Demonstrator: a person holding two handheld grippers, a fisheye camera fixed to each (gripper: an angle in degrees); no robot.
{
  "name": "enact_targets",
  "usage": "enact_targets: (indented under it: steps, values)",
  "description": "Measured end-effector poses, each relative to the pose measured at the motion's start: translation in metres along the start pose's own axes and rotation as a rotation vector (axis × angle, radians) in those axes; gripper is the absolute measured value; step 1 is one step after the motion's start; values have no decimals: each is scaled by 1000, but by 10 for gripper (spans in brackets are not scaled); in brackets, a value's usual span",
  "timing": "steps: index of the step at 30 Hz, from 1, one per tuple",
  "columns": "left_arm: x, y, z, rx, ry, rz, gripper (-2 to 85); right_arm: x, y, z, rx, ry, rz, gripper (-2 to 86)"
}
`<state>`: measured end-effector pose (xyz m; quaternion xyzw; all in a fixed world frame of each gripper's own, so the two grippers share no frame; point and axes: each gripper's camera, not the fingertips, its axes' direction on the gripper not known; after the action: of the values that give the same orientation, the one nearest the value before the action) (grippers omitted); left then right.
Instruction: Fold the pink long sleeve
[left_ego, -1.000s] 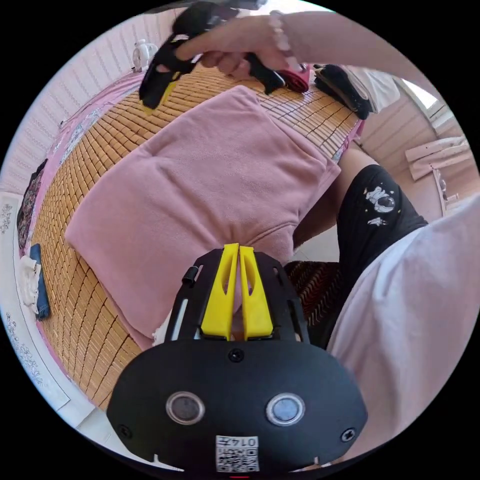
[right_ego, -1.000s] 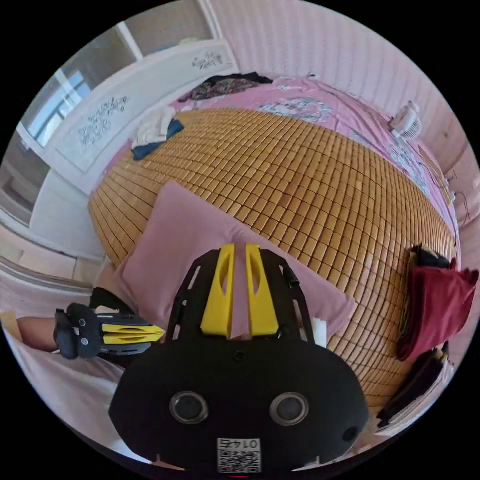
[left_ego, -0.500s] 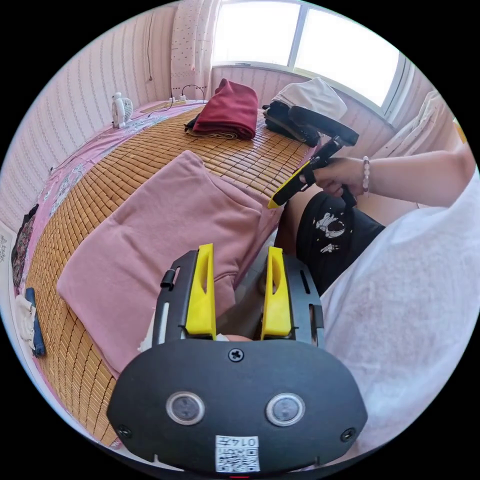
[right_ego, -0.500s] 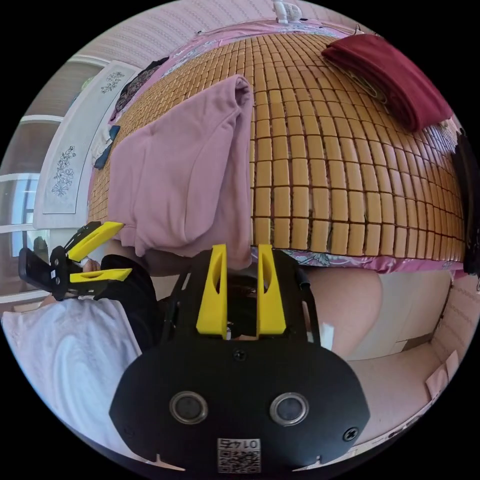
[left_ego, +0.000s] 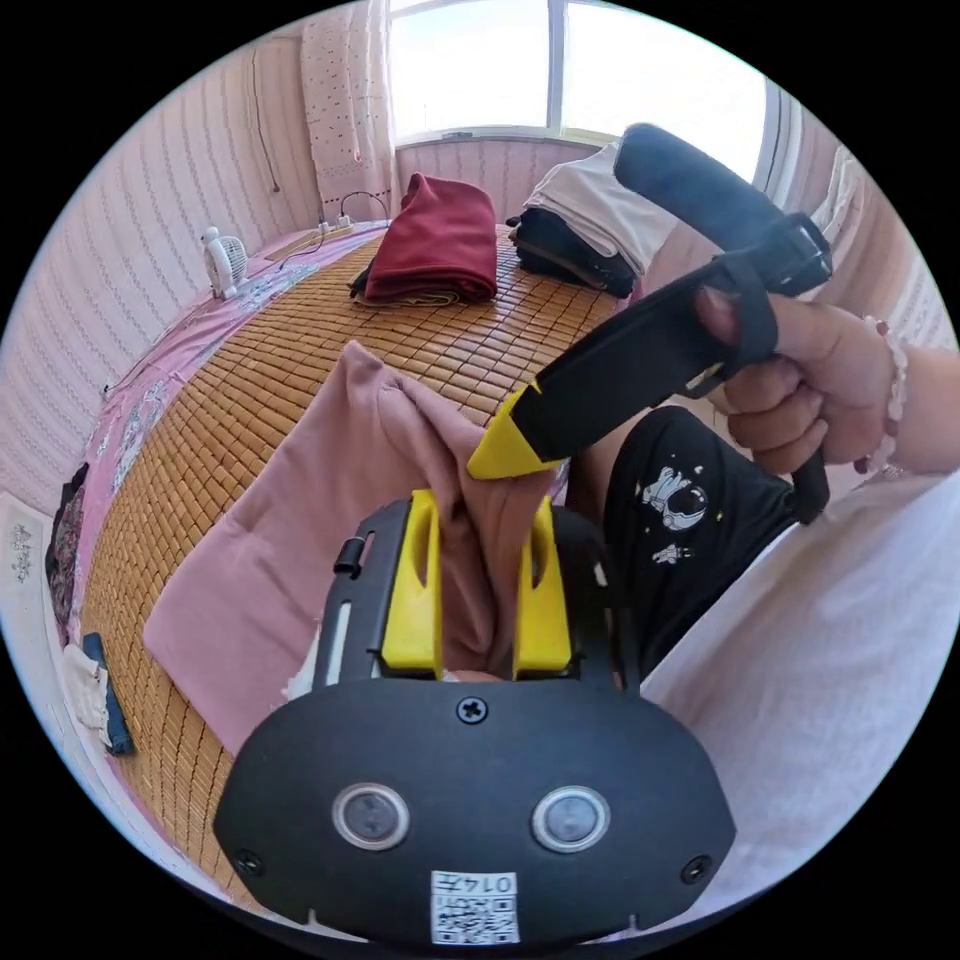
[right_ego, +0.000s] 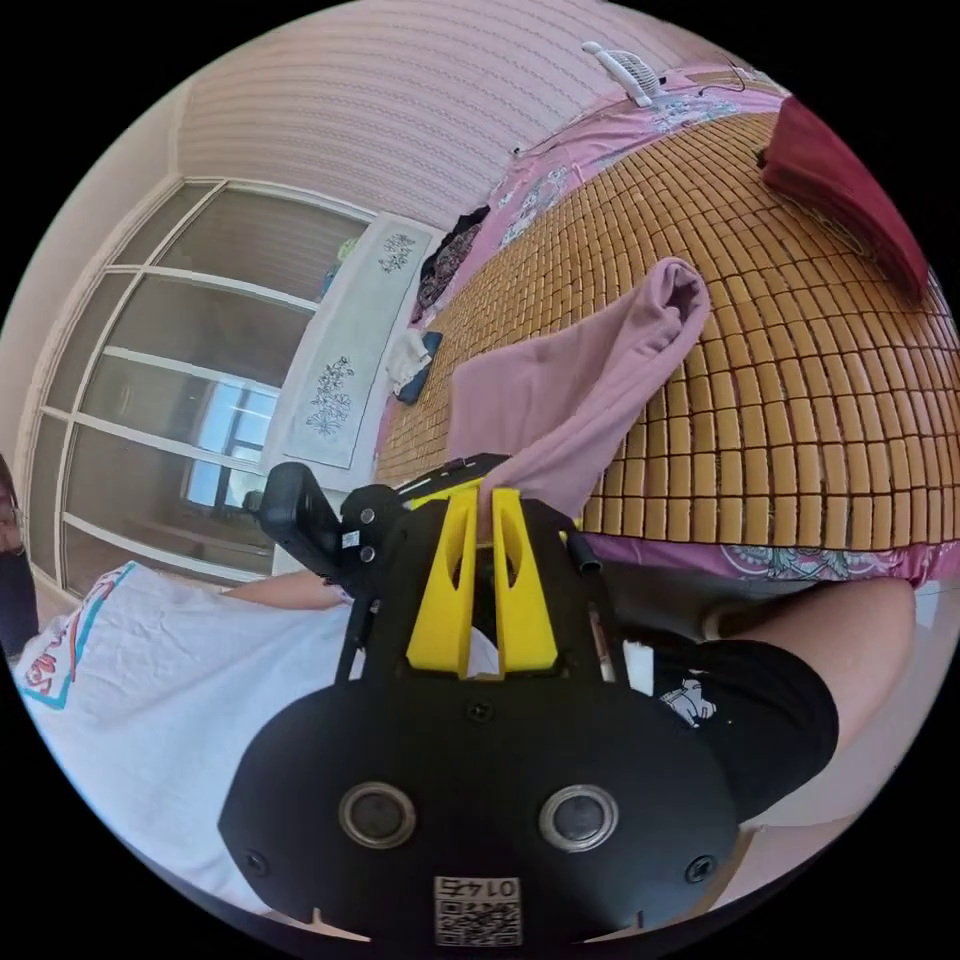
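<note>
Left gripper view: the left tongs (left_ego: 478, 520) have a bunched fold of the pink fleece long sleeve (left_ego: 300, 520) between their yellow jaws; cloth fills the gap and both jaws appear to press on it. The garment lies folded on the woven bamboo mat (left_ego: 200, 420) covering the bed, its near edge lifted off the mat at the bed's near side. The right tongs (left_ego: 505, 455), held in a hand (left_ego: 810, 385), meet the same raised edge just beside the left tongs, jaws closed. Bare mat lies open between the garment and a dark red folded garment (left_ego: 435, 240) and a dark-and-white clothes stack (left_ego: 590, 225) at the far edge. A small white fan (left_ego: 222, 262) stands by the wall.

Right gripper view: the right tongs (right_ego: 482, 510) pinch a thin edge of the pink long sleeve (right_ego: 570, 390), jaws nearly together on it. The left tongs (right_ego: 440, 485) sit just behind, touching the same cloth. The garment rises from the mat (right_ego: 820, 400) toward the tongs; wide bare mat lies to its side. A person's white shirt (right_ego: 150, 700) and black shorts (right_ego: 760, 700) are near.
</note>
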<state>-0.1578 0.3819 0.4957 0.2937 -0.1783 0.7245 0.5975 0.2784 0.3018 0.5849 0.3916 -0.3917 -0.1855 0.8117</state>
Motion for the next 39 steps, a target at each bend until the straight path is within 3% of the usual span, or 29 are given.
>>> enact_targets:
  steps: [3, 5, 9, 16, 22, 25, 30, 35, 39]
  values:
    - [-8, 13, -4, -19, 2, -27, 66, 17, 10, -16, 60, 1, 21, 85]
    - [-13, 22, -11, -13, 41, -32, 65, 53, 20, -37, 188, 2, 176, 160]
    - [-17, 49, -30, 14, 74, -22, 64, 103, 13, -34, 214, 50, 312, 199]
    - [-25, 81, -61, 58, 63, -95, 64, 150, -5, -24, 331, -211, 501, 61]
    - [-43, 70, -83, 204, 151, -159, 63, 127, 9, -85, 495, -279, 351, 41]
    - [-50, 56, -91, 293, 256, -168, 61, 94, 17, -130, 539, -145, 240, 39]
    - [-73, 54, -99, 378, 378, -245, 61, 18, -15, -144, 452, 109, 70, 40]
    - [-110, 83, -111, 396, 292, -444, 62, -58, -121, -45, 167, 307, -132, 54]
    - [-151, 110, -101, 357, 171, -713, 52, -73, -180, 42, 24, 425, -152, 67]
